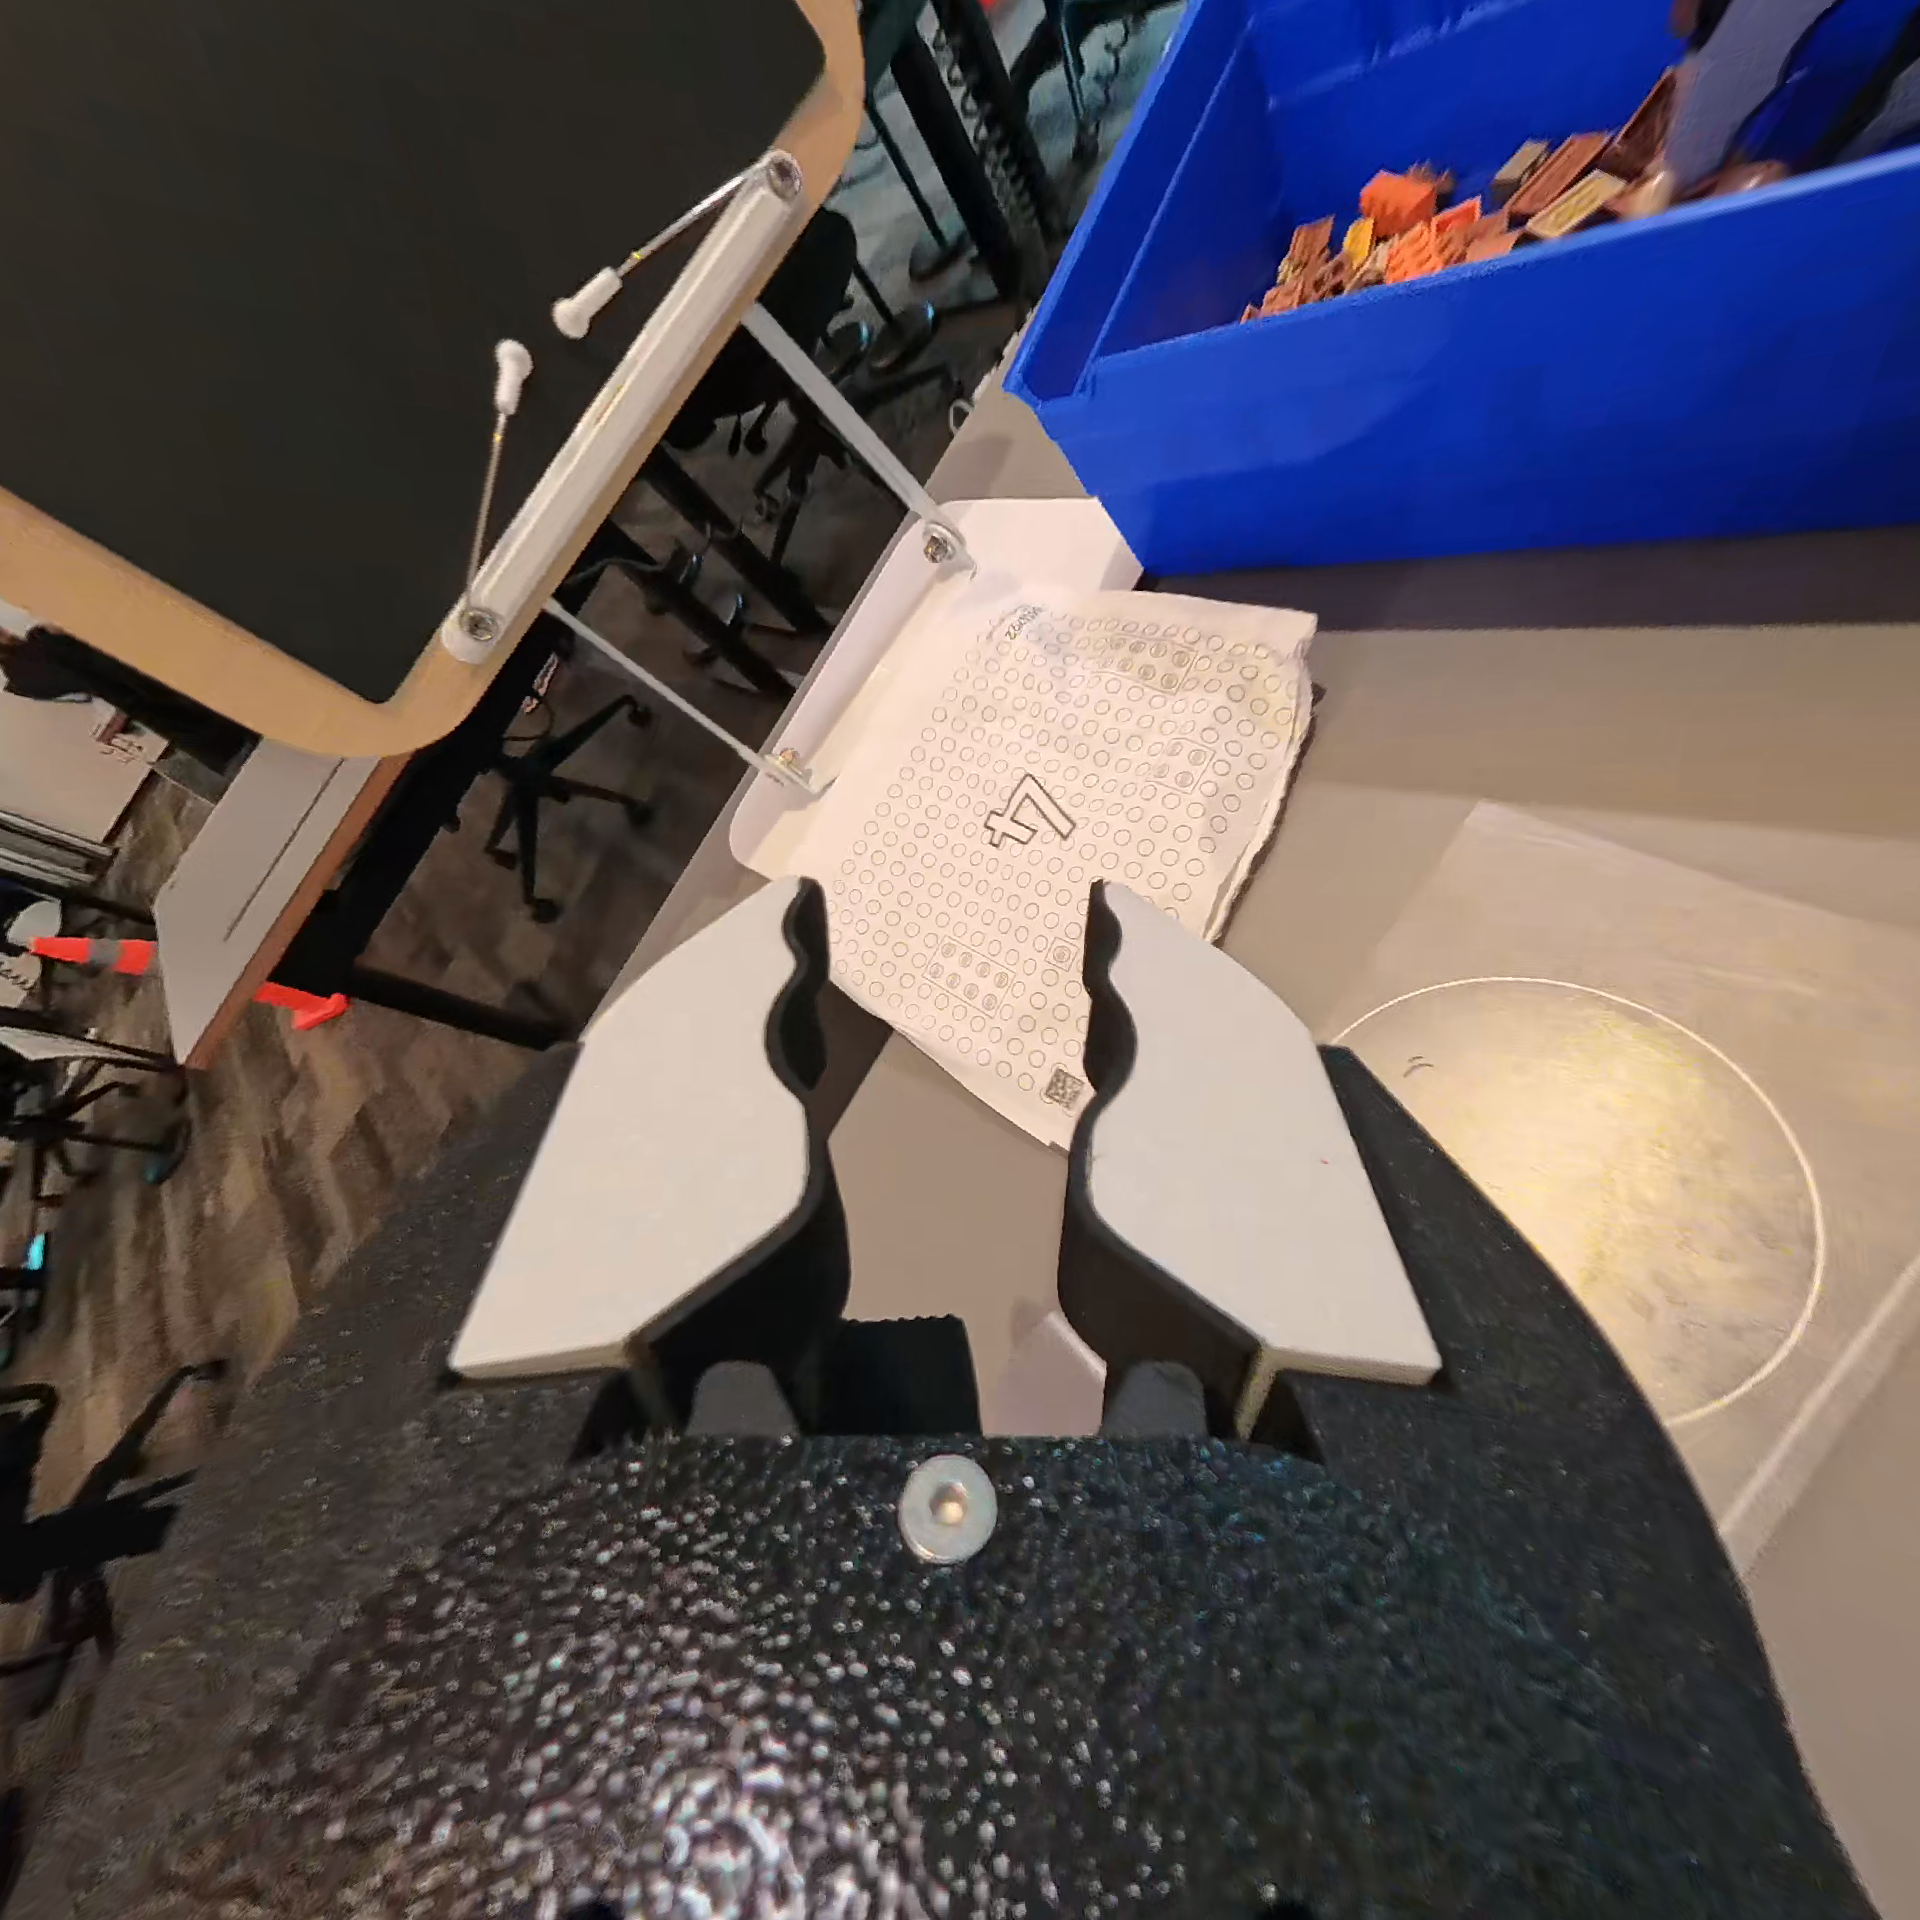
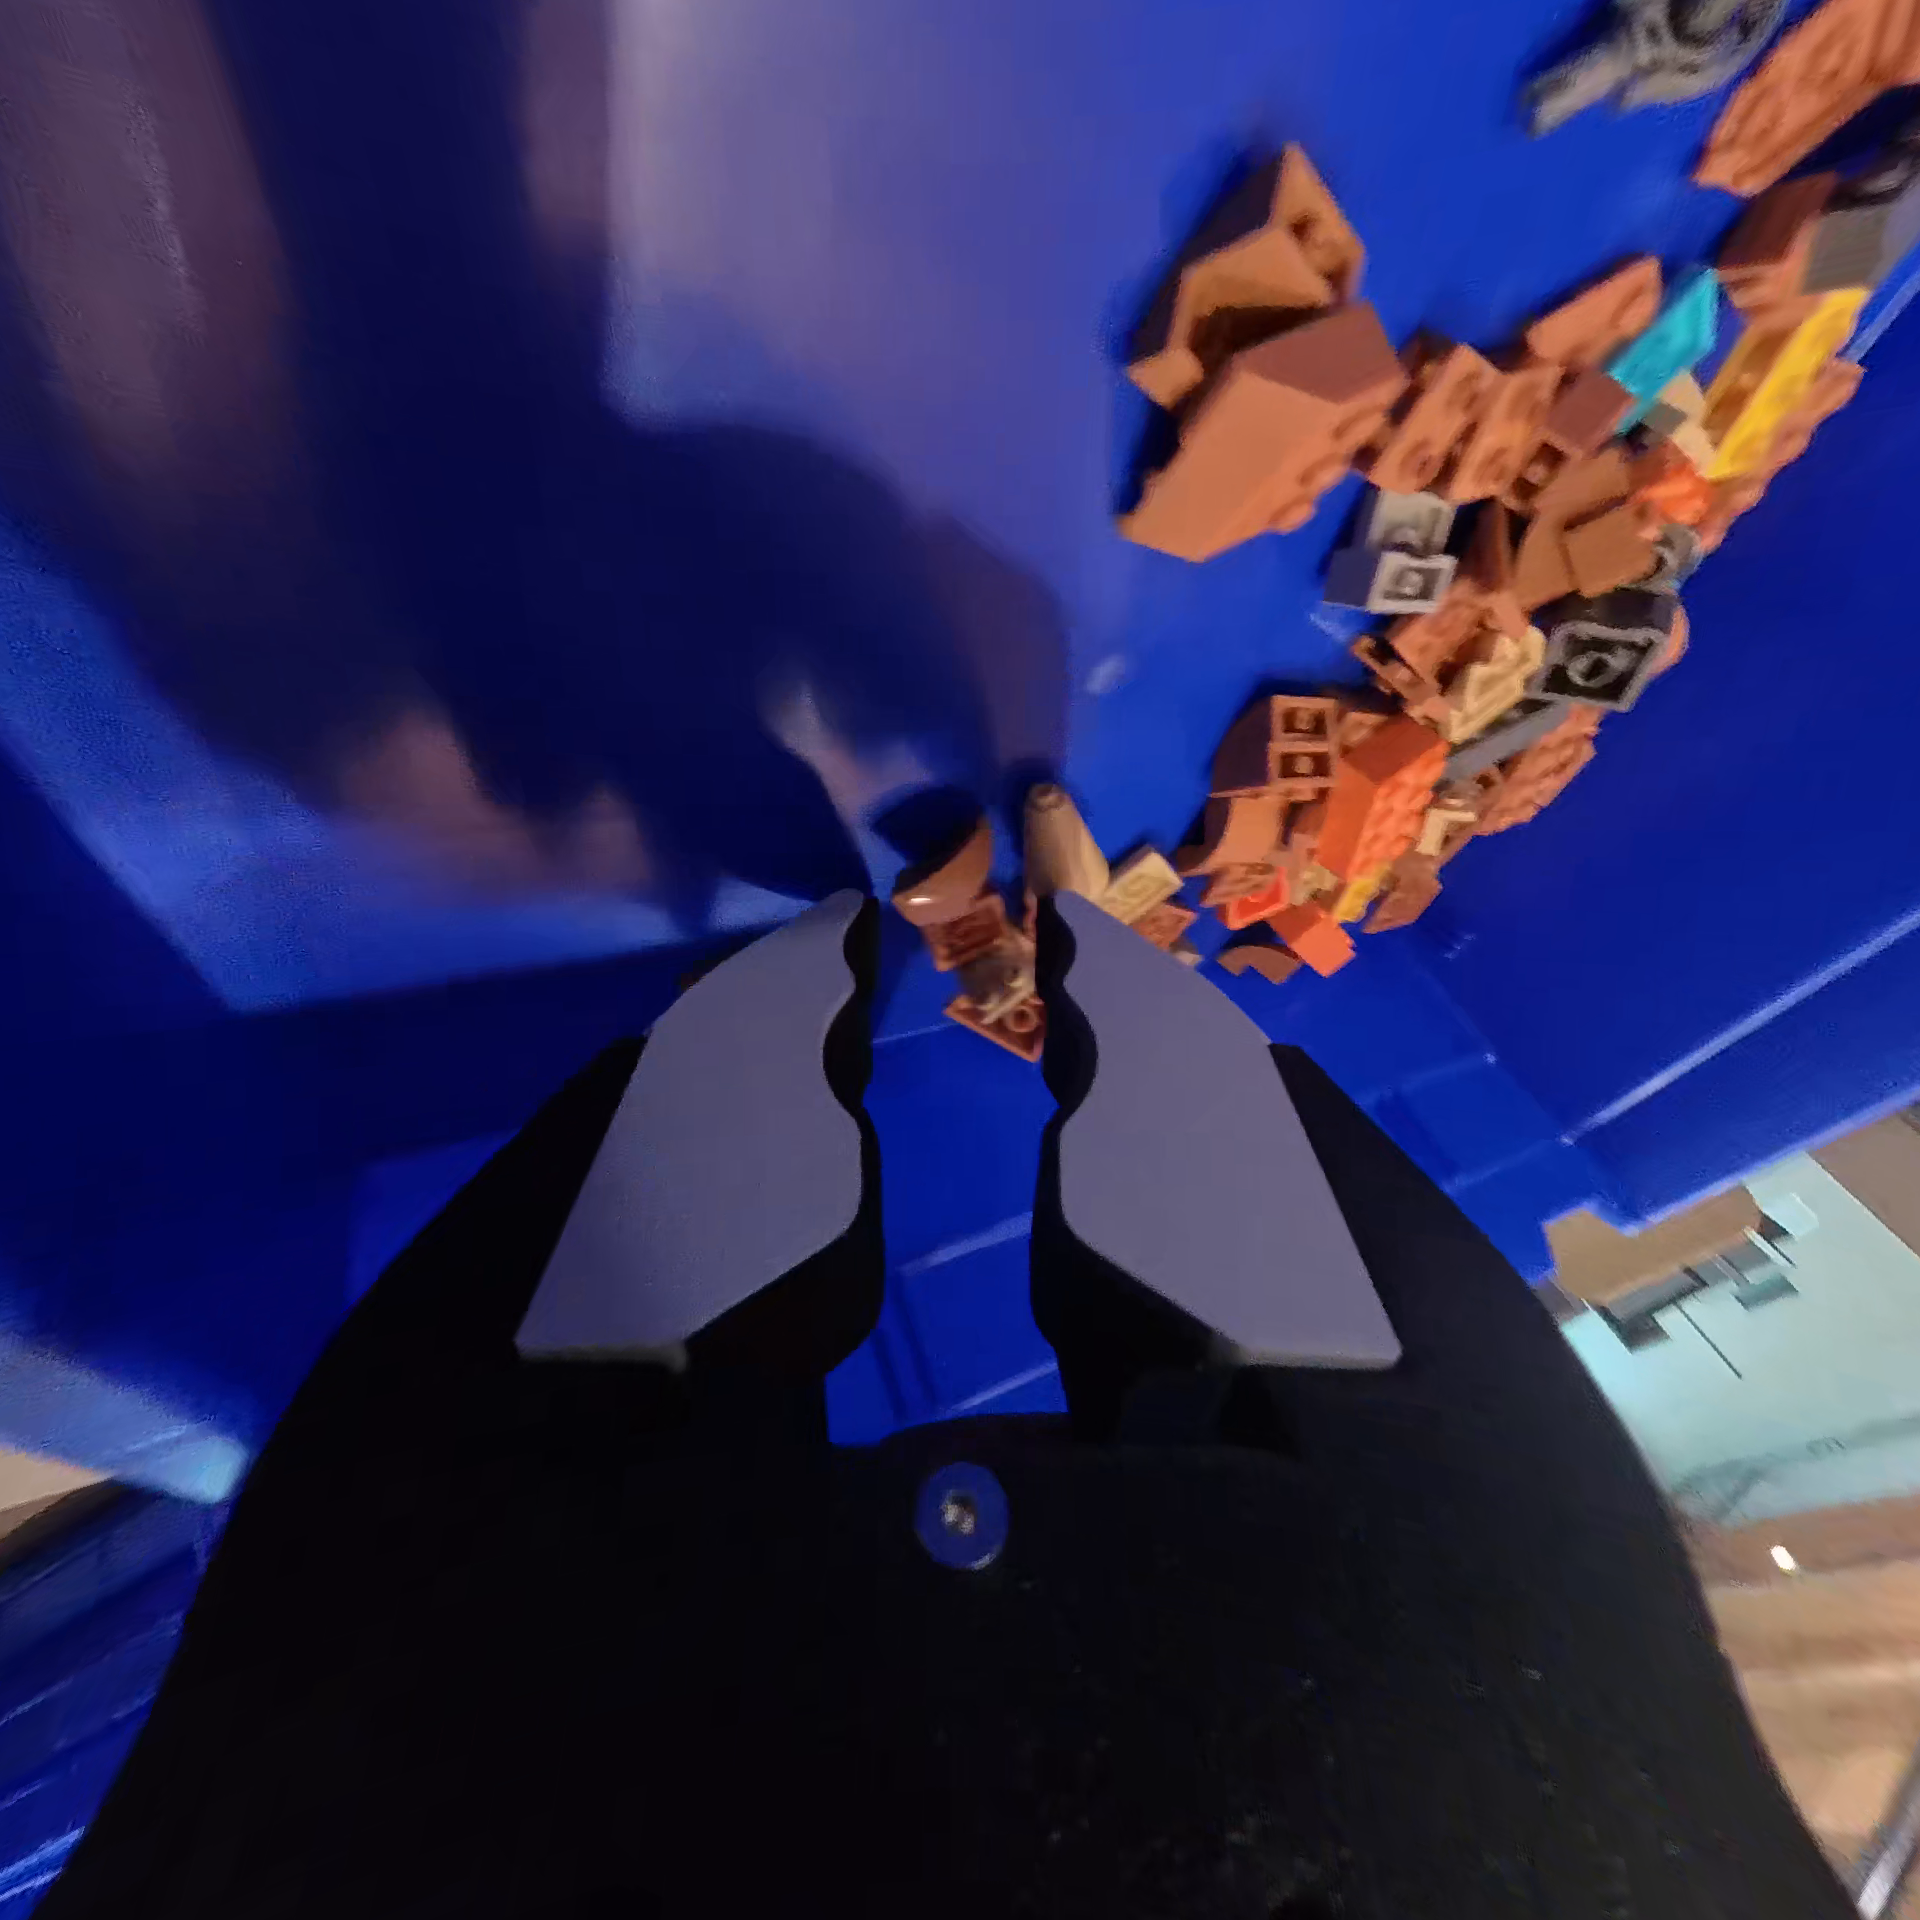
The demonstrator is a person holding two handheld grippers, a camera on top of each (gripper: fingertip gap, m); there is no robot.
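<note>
My left gripper (image 1: 951, 894) is open and empty. It hovers over a white paper sheet (image 1: 1091, 790) printed with rows of small circles, which lies on the grey table and partly on a white tray (image 1: 831, 727). My right gripper (image 2: 956, 904) is open, low inside a blue bin (image 2: 727, 364). A few small brown brick pieces (image 2: 977, 945) lie on the bin floor between its fingertips, with a gap showing at the left pad. A tan cone piece (image 2: 1060, 842) lies just beyond the right fingertip. The view is blurred.
The blue bin (image 1: 1507, 416) stands at the back right of the table with loose bricks (image 1: 1455, 218) in it. A heap of brown, orange and yellow bricks (image 2: 1455, 520) fills its right side. A clear plastic sheet with a circle (image 1: 1579, 1195) lies at right. A black board (image 1: 364, 312) hangs at left. Left tips to right tips: about 35 cm.
</note>
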